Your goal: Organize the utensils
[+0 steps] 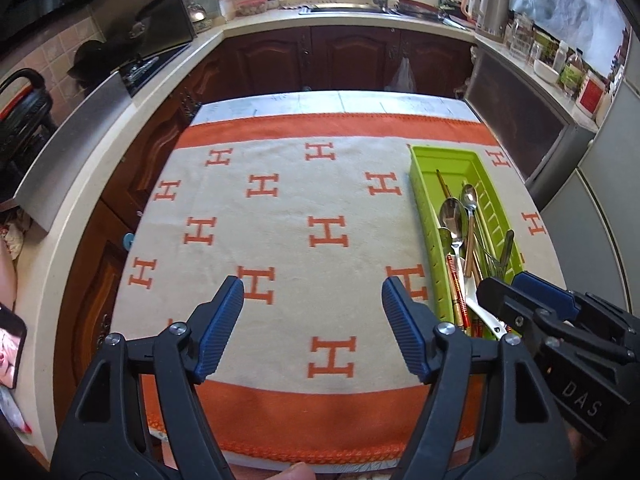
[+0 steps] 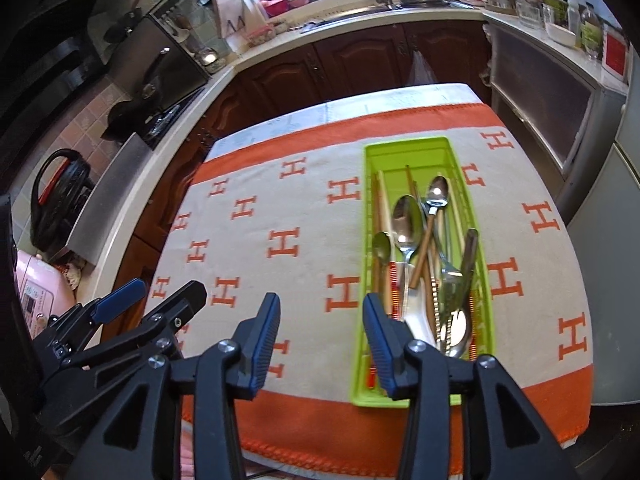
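A lime-green utensil tray [image 2: 408, 152] lies on the right side of the table, on a cream and orange towel [image 2: 312, 248] with H marks. In it lie spoons [image 2: 406, 220], forks, wooden chopsticks [image 2: 380, 208] and other cutlery, piled toward the near end. The tray also shows in the left wrist view [image 1: 444, 160]. My left gripper [image 1: 312, 300] is open and empty above the towel, left of the tray. My right gripper [image 2: 320, 316] is open and empty, its right finger over the tray's near left edge. It also shows in the left wrist view [image 1: 516, 284].
The table stands inside a U-shaped kitchen counter [image 1: 256, 24] with dark wood cabinets. A stove and pots [image 1: 136, 64] are at the left, a sink [image 1: 360, 8] at the back, jars and a kettle [image 1: 492, 4] at the right. A grey fridge [image 1: 600, 208] stands right.
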`<state>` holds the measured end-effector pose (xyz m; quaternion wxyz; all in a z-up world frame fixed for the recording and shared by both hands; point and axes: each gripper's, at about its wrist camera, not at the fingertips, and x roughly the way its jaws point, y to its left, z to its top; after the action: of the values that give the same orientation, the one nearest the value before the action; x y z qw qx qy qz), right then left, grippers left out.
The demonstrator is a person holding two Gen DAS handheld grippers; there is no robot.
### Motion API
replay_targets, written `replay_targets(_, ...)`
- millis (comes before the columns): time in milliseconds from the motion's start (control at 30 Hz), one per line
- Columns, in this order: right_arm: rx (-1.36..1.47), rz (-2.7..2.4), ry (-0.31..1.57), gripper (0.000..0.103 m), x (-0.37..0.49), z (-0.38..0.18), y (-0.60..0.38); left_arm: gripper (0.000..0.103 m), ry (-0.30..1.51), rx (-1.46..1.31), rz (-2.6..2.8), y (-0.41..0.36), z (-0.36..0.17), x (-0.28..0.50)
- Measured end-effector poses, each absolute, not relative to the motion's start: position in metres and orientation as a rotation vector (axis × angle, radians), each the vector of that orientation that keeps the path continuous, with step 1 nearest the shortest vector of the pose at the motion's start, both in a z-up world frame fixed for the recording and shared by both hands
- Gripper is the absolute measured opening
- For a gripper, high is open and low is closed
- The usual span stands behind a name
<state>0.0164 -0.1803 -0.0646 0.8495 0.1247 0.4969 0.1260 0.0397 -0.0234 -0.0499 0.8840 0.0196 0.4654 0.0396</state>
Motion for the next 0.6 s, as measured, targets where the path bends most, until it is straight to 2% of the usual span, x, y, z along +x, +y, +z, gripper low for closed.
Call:
replay_targets(267,0.196,0.274,0.952,0.05,-0.002,-0.033,-0.153,0.073,0.901,0.033,0.138,0.004,-0.023,0.012)
replay_targets(600,0.172,0.257,0.942,0.05,-0.006,-0.028,-0.141,0.073,0.88,0.019,0.146,0.015,-0.013,0.002)
